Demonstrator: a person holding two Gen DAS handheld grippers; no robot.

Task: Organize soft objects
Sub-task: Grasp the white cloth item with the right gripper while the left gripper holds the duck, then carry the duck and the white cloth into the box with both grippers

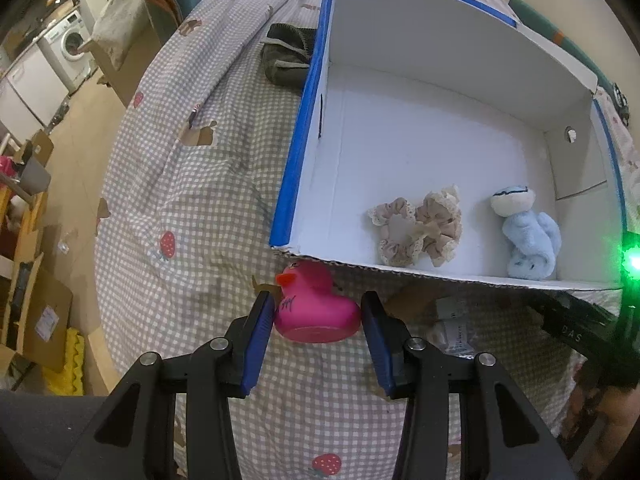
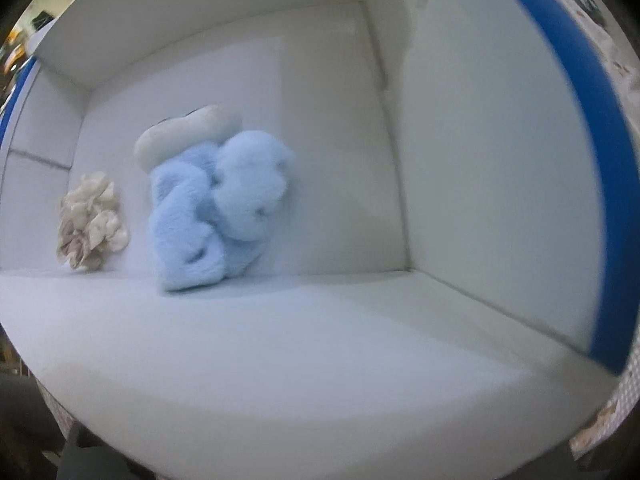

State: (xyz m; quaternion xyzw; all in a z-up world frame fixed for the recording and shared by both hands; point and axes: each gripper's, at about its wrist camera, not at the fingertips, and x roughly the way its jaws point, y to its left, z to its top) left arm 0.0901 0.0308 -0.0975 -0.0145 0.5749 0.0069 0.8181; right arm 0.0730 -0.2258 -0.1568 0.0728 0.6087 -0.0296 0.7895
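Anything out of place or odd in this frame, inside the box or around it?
Nothing spilled or damaged. The dark cloth item lies crumpled on the bedspread outside the white box, apart from the scrunchies inside.

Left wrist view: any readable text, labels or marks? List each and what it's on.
"DAS": raised letters on the black object at right.
Black scribble on the pink duck: handwritten, not readable.
Print on the crumpled wrapper beside the duck: too small to read.
Label on the cardboard box on the floor: too blurred to read.
Right wrist view: no text.
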